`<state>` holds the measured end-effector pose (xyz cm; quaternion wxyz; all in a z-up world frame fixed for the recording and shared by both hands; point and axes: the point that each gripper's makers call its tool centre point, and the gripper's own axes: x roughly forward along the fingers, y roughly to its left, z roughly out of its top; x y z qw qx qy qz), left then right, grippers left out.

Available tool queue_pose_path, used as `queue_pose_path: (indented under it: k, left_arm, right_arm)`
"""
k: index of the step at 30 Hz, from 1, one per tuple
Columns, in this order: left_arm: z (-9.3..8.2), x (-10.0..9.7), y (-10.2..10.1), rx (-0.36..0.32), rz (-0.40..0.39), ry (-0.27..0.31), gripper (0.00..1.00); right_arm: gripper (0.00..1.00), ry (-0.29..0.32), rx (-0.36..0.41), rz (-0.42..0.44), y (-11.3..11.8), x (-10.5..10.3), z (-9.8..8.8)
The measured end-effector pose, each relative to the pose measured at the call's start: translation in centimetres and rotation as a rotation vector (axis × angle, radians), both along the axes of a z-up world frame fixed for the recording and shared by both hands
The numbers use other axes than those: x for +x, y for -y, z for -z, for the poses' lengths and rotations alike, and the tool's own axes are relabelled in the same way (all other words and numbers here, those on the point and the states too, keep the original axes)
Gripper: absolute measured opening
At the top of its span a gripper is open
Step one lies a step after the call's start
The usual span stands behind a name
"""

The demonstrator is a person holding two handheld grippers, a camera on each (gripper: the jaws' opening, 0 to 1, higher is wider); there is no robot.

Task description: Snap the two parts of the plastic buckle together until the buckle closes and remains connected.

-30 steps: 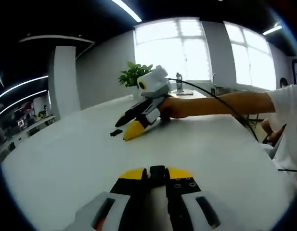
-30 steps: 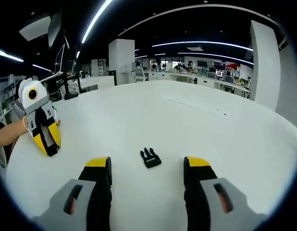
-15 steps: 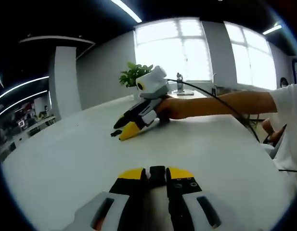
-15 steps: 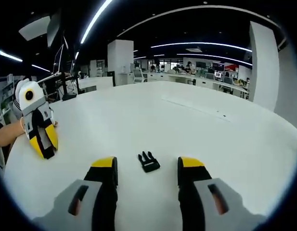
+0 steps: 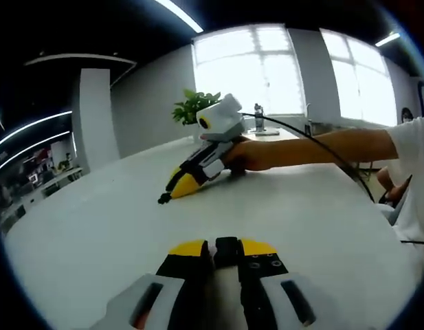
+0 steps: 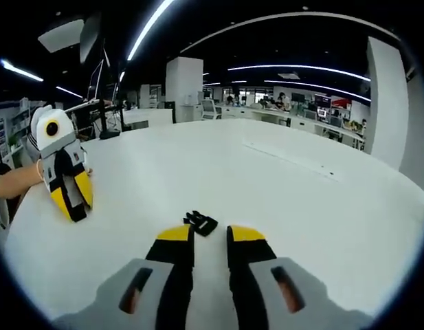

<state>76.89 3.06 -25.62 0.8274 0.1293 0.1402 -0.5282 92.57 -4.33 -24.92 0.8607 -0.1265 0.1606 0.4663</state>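
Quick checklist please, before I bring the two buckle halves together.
1. Left gripper shut on the left half: ok.
2. Right gripper has a firm hold on the right half: cannot tell. The half lies on the table at the jaw tips, and the jaws are narrow with a gap.
3. Both halves in view: ok.
4. Halves facing each other to mate: not ok. The grippers are well apart.
5. Which way the left half's mating end points: cannot tell, it is too hidden between the jaws.

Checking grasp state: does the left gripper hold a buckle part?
Yes, in the left gripper view a black buckle part sits clamped between the left gripper's yellow-tipped tongs.
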Motion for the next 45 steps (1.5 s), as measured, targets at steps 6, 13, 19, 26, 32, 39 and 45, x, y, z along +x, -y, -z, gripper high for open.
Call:
queue_pose_path:
  k: [6,13,19,26,32,39,45]
  left_arm:
    - [0.0,0.2,0.0,0.002,-0.002,0.002,0.16]
    - [-0.1,0.3,0.0,0.003,-0.006,0.007,0.16]
    - [-0.1,0.5,0.0,0.003,-0.006,0.009,0.16]
    - [-0.5,0.7,0.5,-0.003,0.015,0.018,0.16]
    - [-0.9,0.9,0.4,-0.032,0.009,0.008,0.16]
    - [-1.0,0.8,0.2,-0.046,-0.004,0.008,0.16]
    - [-1.0,1.0,0.1,-0.053,-0.014,0.006,0.16]
  right_arm:
    - [0.19,-0.009,0.001,-0.009,-0.2,-0.4,0.0]
    - [0.35,0.012,-0.032,-0.036,-0.7,-0.1,-0.1]
    - [0.37,-0.009,-0.016,-0.082,-1.5,0.3,0.1]
    - [0.29,-0.017,0.004,-0.159,-2.8,0.7,0.0]
    - [0.14,-0.017,0.006,-0.228,-2.9,-0.9,-0.2]
    - [0.1,-0.015,0.001,-0.227,-2.0,-1.4,-0.2]
    - [0.01,-0.005,0.055,-0.234,-1.0,-2.4,-1.3]
